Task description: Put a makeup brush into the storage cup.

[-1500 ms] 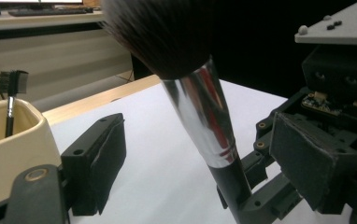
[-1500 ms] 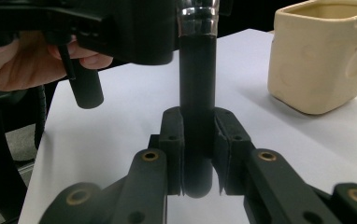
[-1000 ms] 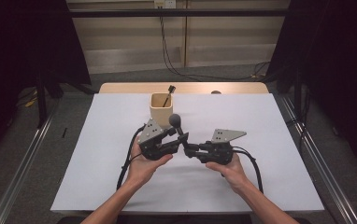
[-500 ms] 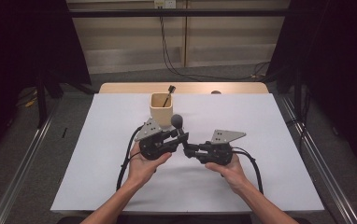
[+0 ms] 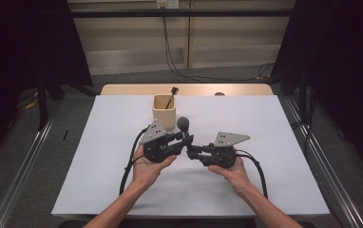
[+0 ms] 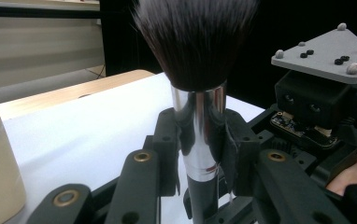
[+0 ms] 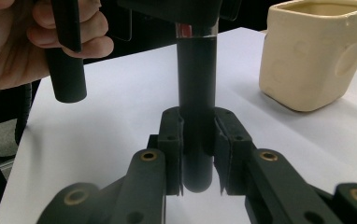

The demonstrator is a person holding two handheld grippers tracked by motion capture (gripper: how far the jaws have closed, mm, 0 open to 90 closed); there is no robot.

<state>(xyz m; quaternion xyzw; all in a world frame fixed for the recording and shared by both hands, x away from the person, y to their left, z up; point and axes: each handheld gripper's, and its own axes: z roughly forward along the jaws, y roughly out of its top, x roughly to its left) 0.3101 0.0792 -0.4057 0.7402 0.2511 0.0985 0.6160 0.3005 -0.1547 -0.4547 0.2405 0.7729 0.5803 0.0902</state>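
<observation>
Right gripper [image 7: 197, 154] is clamped on the black handle of a makeup brush [image 6: 197, 70]; left gripper [image 6: 199, 149] is closed on its chrome ferrule just above, jaws having just been closing. Brush is held upright between both grippers [image 5: 185, 142] over the table middle, dark bristle head up. A cream ceramic holder [image 5: 164, 110] stands just behind, a thin brush [image 5: 171, 96] leaning inside it; nothing blocks the grip. Compared with a second ago, both hands are unmoved. White sheet [image 5: 99, 156] covers a wooden table [image 5: 122, 89]; cables and dark curtains seen behind.
</observation>
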